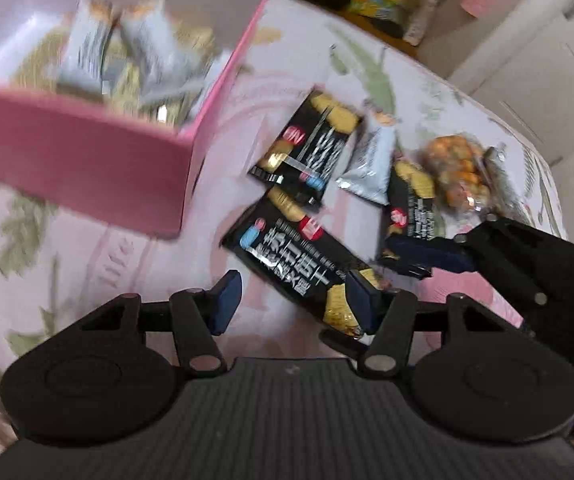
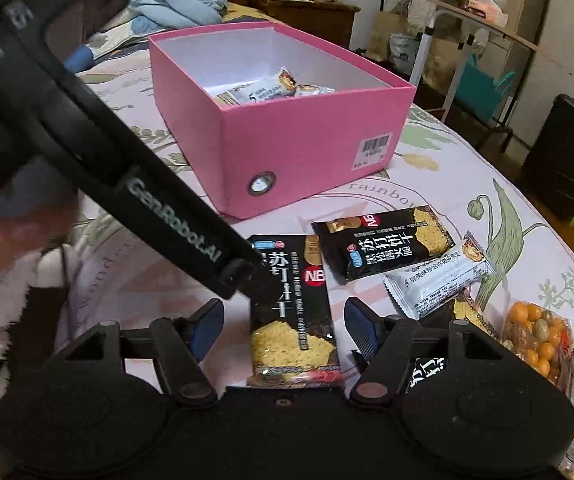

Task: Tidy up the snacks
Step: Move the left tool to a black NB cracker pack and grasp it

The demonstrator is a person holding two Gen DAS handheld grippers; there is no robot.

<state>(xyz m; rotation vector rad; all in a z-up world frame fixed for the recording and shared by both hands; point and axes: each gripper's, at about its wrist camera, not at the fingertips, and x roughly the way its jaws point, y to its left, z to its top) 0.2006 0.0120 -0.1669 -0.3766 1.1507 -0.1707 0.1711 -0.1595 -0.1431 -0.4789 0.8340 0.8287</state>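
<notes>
Now both the left gripper (image 1: pixel 293 300) and right gripper (image 2: pixel 281 328) gape empty over a black cracker packet (image 2: pixel 293 320).

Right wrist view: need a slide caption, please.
Open right gripper straddles a black soda-cracker packet on the floral cloth, near the pink cardboard box.

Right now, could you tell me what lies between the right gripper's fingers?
A black cracker packet lies lengthwise between the open fingers, seen in the right wrist view.
</notes>
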